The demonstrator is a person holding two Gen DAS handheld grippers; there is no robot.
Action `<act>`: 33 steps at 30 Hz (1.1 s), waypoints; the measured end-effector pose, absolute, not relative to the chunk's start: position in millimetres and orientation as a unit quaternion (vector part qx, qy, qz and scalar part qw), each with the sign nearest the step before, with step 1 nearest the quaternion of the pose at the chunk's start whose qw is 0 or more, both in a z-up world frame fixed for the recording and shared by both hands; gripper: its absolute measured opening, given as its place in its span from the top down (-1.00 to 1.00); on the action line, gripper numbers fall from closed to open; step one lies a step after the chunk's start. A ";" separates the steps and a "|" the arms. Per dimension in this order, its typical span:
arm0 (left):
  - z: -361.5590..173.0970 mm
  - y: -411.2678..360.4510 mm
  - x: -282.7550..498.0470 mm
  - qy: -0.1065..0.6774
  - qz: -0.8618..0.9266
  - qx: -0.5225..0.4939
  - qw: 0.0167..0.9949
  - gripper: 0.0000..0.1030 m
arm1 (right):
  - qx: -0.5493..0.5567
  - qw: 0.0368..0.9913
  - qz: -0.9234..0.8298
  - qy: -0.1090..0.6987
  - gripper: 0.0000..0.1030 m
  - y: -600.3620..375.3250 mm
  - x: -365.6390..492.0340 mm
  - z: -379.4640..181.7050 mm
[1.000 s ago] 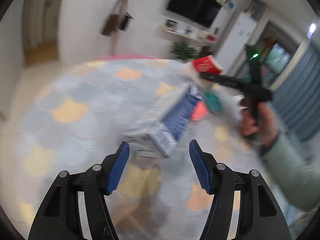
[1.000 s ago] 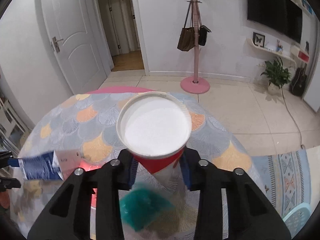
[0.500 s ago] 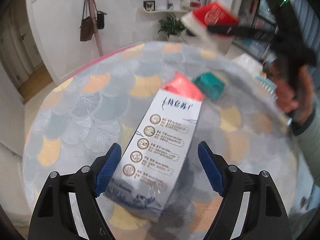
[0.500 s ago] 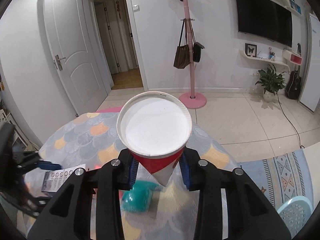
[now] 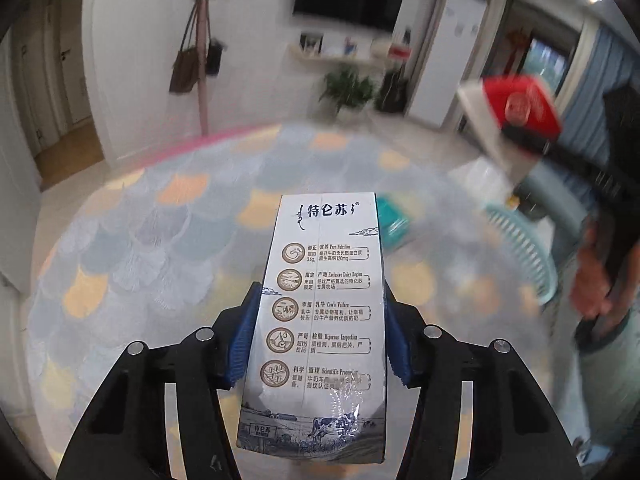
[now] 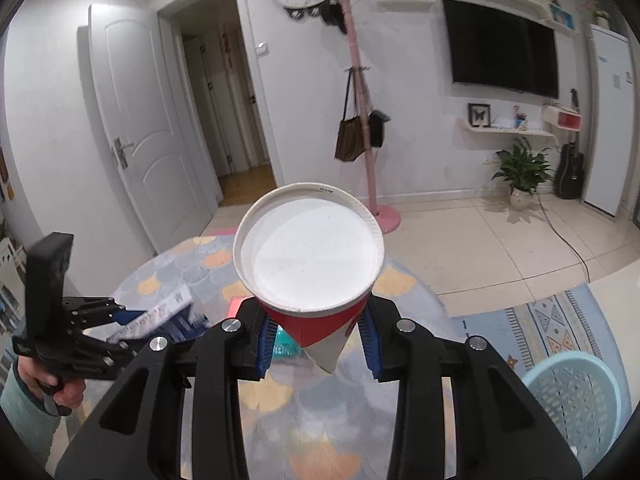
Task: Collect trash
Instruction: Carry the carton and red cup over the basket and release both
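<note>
A white and blue milk carton (image 5: 324,304) lies lengthwise between the blue pads of my left gripper (image 5: 320,336). Its jaws are closing and both pads touch the carton's sides. In the right wrist view the same carton (image 6: 160,314) sticks out of the left gripper (image 6: 128,316) at the lower left, above the table. My right gripper (image 6: 318,344) is shut on a red and white paper cup (image 6: 312,264), squeezed flat at its base, mouth toward the camera. In the left wrist view this cup (image 5: 520,108) hangs blurred at the upper right.
The round table (image 5: 160,240) has a scallop-patterned cloth. A teal packet (image 5: 394,220) and a red scrap (image 6: 236,306) lie on it. A light blue slatted basket (image 6: 572,400) stands on the floor to the right of the table. A person's hand (image 5: 596,284) holds the right gripper.
My left gripper opened wide over the carton, then closed on its sides. The right gripper has risen with the cup and swung further from the table.
</note>
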State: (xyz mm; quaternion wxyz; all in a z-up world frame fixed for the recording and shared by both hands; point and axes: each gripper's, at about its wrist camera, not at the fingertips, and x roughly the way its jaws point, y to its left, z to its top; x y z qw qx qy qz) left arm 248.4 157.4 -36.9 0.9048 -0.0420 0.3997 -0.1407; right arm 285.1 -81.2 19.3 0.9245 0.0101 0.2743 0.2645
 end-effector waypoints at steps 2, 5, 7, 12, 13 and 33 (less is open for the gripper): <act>-21.8 145.8 242.4 0.379 -0.151 -0.046 0.912 -0.03 | 0.021 0.930 0.252 0.266 0.37 -96.9 272.2 25.4; -2.8 119.6 240.5 0.354 -0.175 -0.039 0.918 -0.03 | 0.039 0.937 0.234 0.258 0.37 -122.9 258.7 31.0; 6.7 99.3 240.4 0.342 -0.191 -0.034 0.919 -0.03 | 0.051 0.941 0.218 0.252 0.37 -142.7 247.5 33.4; 21.0 31.3 251.5 0.325 -0.234 -0.026 0.916 -0.03 | 0.088 0.955 0.148 0.241 0.37 -202.4 223.0 36.0; 21.9 19.0 254.8 0.323 -0.241 -0.025 0.915 -0.03 | 0.097 0.956 0.137 0.241 0.37 -214.6 221.2 34.7; -52.1 -205.5 321.3 0.386 -0.304 0.011 0.871 -0.03 | 0.227 0.898 -0.060 0.372 0.36 -397.4 230.4 -78.3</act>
